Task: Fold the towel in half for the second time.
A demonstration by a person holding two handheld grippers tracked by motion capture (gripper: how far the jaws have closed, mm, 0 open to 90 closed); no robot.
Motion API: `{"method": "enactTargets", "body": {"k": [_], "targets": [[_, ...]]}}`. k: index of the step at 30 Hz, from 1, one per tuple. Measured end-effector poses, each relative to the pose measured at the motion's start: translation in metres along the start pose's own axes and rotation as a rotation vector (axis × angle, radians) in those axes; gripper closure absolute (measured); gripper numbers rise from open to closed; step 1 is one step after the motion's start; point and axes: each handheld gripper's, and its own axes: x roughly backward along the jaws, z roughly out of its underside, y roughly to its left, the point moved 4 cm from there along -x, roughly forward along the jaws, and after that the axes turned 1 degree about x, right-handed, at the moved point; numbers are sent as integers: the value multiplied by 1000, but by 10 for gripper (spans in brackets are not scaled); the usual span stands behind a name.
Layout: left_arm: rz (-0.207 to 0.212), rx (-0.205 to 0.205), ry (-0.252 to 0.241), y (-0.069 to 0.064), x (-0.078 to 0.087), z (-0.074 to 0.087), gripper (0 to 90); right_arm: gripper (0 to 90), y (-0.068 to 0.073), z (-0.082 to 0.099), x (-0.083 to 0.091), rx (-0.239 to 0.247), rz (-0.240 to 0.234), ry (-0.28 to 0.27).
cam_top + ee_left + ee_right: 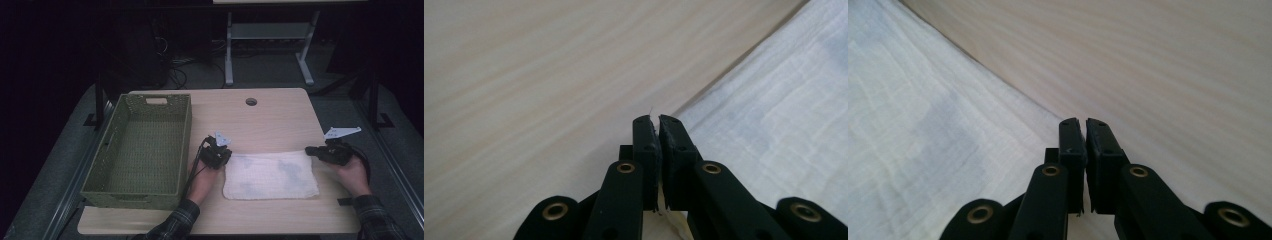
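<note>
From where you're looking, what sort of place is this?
Probably a lab or workshop: a pale wooden table with a cable hole, tangled black cables on the grey floor, and a white metal desk frame behind.

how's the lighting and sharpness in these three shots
High view: dim, the surroundings nearly black, the table lit, the cloth brightest. Left gripper view: bright, the jaws sharp, the wood grain streaked and soft. Right gripper view: likewise bright, soft grey patches on the cloth.
</note>
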Motion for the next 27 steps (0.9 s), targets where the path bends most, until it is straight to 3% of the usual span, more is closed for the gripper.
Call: {"method": "enactTargets", "body": {"k": [7,11,18,27], "targets": [[0,-10,-34,-3,9,-5,859,858,-5,-12,8,17,15,-58],[9,-17,-40,-4,13,-5,859,858,-3,-10,9,21,8,-57],[60,-36,-53,-13,24,2,857,857,6,0,18,25,-18,-63],[81,-45,-39,-19,32,11,857,856,20,6,28,24,-32,-60]]}}
